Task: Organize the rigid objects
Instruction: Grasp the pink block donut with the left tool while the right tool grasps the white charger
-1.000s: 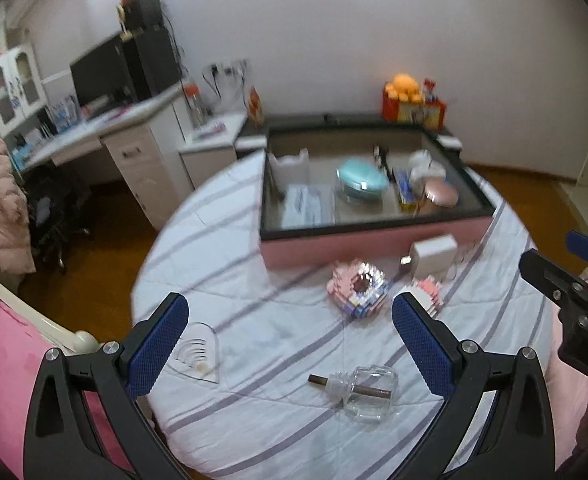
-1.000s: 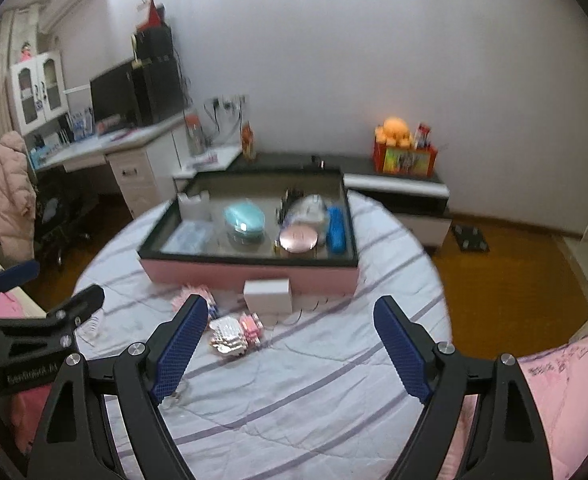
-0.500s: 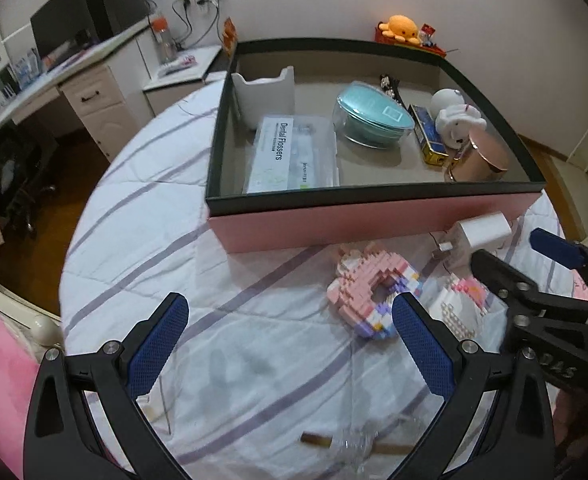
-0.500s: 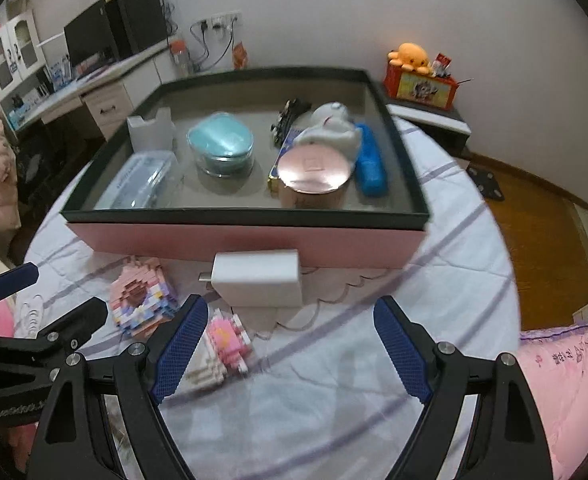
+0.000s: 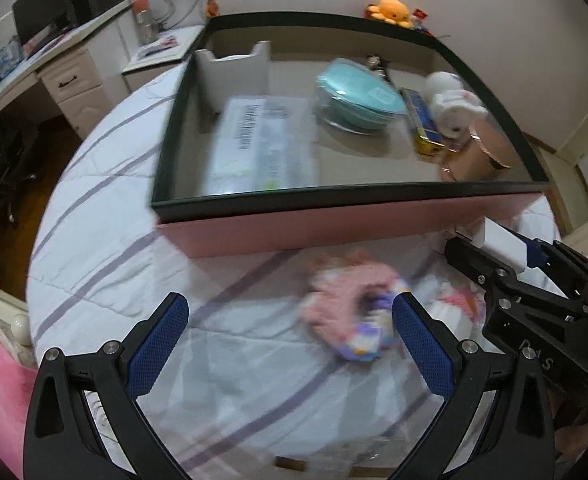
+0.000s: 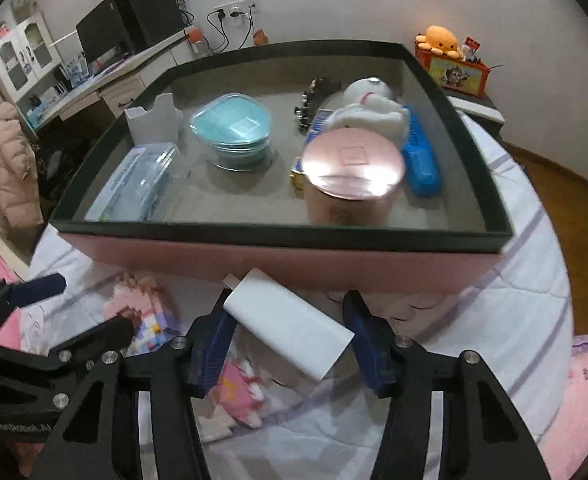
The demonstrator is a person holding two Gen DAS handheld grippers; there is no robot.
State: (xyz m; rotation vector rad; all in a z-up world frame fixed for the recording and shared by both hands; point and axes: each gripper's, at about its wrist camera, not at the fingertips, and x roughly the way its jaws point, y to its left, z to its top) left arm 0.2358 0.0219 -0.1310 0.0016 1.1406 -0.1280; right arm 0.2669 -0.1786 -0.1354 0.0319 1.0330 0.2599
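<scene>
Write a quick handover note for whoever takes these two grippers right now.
Right gripper: jaws closing around the white rectangular charger block; it sits tilted between them, firm grip not confirmed.
Left gripper: open, empty, above the pink building-block donut on the striped tablecloth.
Done: teal lidded dish, rose-gold round tin and others lie in the pink-sided tray.
Left: charger, donut, small pink block figure, clear glass bottle.

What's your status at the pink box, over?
Right gripper closing around the white charger, which sits between its jaws. Left gripper open above the pink block donut. Pink box wall directly ahead.
</scene>
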